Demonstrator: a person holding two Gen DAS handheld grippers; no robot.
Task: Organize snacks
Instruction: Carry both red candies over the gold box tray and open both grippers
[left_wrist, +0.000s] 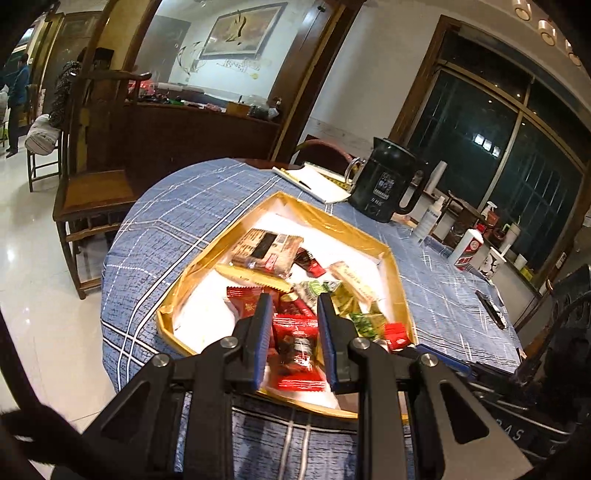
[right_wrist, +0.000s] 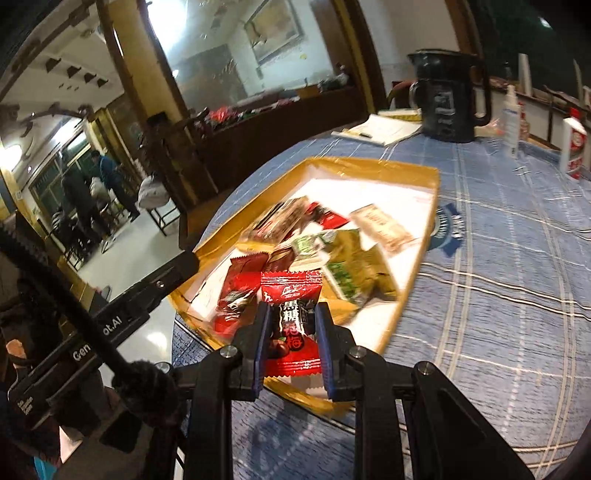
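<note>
Right gripper (right_wrist: 291, 314): fingers clamped on a red packet (right_wrist: 291, 295) above the tray's near edge.
Left gripper (left_wrist: 293, 306): fingers clamped on another red sachet (left_wrist: 297, 345).
Tray (left_wrist: 221, 236): gold, on the table (left_wrist: 177, 206), holding mixed snacks (left_wrist: 314, 291).
Jug (left_wrist: 384, 184): black, beyond the tray.

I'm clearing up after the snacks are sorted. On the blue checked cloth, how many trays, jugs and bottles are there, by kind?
Trays: 1, the gold cardboard tray that holds the snacks
Jugs: 1, the black plastic jug
Bottles: 2, the white spray bottle and the white bottle with a red label
Total: 4
</note>
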